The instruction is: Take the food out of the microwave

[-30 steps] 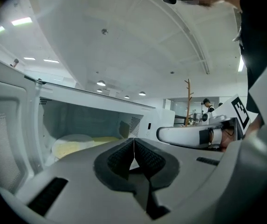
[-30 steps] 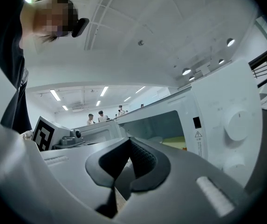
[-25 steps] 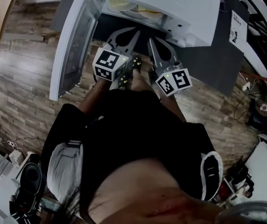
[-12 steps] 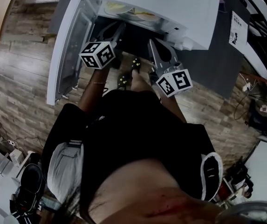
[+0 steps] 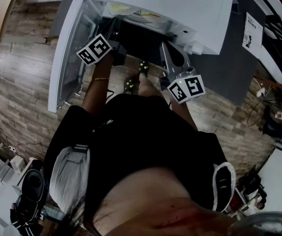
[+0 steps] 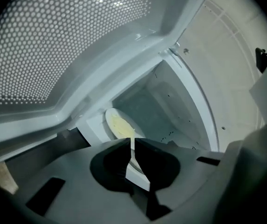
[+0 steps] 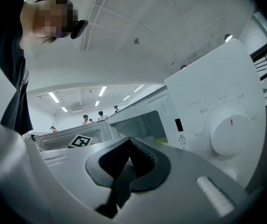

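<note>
Left gripper [image 6: 130, 146]: jaws closed, empty, aimed into open microwave [image 5: 180, 6].
Right gripper [image 7: 129, 148]: jaws closed, empty, beside control dial [image 7: 229, 134].
Food [image 6: 119, 126]: yellow, on plate [image 6: 108, 117], inside cavity.

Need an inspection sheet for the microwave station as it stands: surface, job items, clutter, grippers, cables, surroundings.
surface: dark grey top under the white microwave.
job's things: door open at left; plate with yellow food inside.
clutter: printed sheet right of the microwave; unclear gear on the floor, lower left.
grippers: left gripper shut, empty, aimed at the plate; right gripper shut, empty, outside near the knob.
cables: cords on the floor, right.
surroundings: wood-plank floor; people far off.
</note>
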`<state>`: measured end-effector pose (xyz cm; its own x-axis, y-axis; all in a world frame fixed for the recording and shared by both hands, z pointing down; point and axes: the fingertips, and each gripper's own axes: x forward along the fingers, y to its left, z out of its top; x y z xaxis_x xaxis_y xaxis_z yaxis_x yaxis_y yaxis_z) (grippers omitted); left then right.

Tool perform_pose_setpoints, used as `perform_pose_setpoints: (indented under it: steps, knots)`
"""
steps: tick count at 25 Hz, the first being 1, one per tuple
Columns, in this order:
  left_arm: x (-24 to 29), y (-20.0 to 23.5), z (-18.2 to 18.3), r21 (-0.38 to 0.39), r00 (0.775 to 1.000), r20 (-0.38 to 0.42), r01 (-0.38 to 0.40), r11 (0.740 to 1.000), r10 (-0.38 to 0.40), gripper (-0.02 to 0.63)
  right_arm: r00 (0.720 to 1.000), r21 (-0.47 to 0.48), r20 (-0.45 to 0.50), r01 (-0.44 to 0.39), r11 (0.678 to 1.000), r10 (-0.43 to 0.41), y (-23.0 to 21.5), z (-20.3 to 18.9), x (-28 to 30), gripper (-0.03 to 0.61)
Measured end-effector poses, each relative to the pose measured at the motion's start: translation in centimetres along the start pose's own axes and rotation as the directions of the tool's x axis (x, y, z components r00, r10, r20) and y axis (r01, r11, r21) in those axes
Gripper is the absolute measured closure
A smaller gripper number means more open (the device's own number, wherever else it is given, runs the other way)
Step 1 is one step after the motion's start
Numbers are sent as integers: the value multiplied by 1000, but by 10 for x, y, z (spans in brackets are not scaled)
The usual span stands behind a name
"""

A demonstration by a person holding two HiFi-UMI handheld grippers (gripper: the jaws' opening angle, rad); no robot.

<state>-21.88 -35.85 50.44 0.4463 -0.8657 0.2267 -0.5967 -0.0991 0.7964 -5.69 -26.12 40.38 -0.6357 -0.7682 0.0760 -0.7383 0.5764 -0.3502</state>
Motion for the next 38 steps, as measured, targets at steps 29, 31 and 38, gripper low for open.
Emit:
perform_pose_setpoints:
  steps: [29,31,38]
  knots:
    - [36,27,12,-389,994,109,59,919,-18,517,999,34,11,39,999,-40,-17,1,-9,580]
    - [36,30,11,-409,993,116,52,911,-4,557,999,35,10,42,999,-42,-17,0,-9,580]
    - [35,34,9,-481,989,146,65,874,6,584,998,39,7,56,998,-56,-20,-1,-14,580]
